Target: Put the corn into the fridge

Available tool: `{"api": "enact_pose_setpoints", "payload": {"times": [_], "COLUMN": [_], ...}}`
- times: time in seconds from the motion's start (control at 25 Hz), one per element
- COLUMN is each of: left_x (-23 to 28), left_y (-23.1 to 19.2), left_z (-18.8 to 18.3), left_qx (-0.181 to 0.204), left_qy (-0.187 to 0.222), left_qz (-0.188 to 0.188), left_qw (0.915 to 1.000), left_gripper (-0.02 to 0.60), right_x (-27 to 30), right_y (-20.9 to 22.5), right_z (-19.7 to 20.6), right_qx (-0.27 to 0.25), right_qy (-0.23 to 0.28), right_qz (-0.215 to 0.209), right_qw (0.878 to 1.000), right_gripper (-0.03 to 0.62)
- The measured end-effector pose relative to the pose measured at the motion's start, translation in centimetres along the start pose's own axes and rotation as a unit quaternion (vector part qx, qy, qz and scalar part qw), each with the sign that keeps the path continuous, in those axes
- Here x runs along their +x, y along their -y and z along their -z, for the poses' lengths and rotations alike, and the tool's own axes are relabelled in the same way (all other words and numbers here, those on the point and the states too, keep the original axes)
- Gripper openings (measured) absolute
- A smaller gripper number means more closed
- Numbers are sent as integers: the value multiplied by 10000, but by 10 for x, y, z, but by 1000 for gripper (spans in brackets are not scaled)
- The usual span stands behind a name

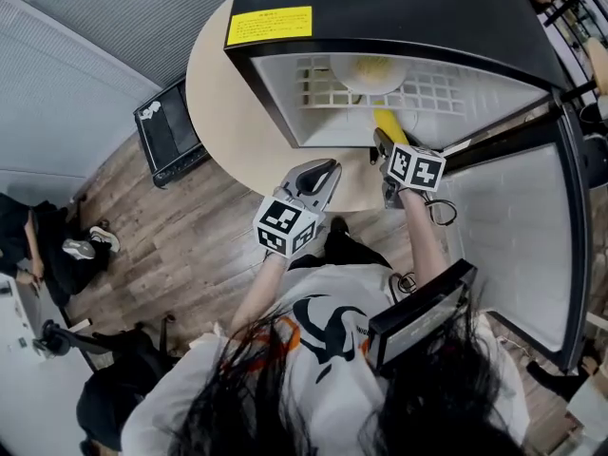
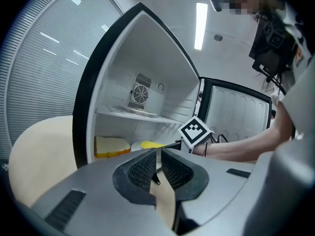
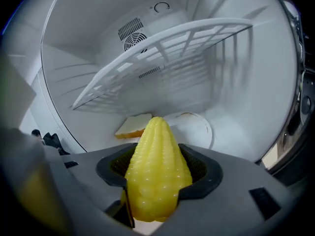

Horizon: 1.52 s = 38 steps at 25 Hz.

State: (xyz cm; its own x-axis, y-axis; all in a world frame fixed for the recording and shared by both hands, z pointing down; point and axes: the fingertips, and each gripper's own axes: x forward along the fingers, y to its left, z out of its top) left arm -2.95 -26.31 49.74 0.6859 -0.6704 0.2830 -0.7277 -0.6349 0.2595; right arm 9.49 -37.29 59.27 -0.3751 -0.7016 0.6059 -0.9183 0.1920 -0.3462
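In the head view the right tongs (image 1: 380, 145) cover most of the corn (image 1: 389, 122), and the fridge (image 1: 399, 8) hides much of the bench (image 1: 214, 88). In the right gripper view the corn blocks part of the plate (image 3: 197, 128).

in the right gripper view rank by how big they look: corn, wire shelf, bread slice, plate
1. wire shelf
2. corn, though being right at the camera inflates it
3. plate
4. bread slice, close to the plate in size, so this order is unsure

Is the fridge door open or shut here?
Open. The door stands swung wide to the right, baring the wire shelf, and the right gripper holds the corn within the opening.
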Motion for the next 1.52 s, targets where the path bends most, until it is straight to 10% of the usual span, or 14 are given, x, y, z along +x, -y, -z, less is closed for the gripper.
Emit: {"api": "enact_pose_setpoints", "payload": {"times": [1.04, 1.52], "left_x": [5, -5], "left_y": [-27, -28], "left_z": [-3, -3], "left_qx": [-114, -94], "left_qy": [-16, 8], "left_qz": [-381, -419], "left_qw": [9992, 9991], "left_gripper": [28, 28], "right_x": [61, 56], "right_y": [-10, -5], "right_z": [-22, -28], "right_qx": [-1639, -1607], "right_qy": [-348, -171], "right_qz": [-155, 86], "right_qw": [9857, 9868], "right_gripper": [258, 262]}}
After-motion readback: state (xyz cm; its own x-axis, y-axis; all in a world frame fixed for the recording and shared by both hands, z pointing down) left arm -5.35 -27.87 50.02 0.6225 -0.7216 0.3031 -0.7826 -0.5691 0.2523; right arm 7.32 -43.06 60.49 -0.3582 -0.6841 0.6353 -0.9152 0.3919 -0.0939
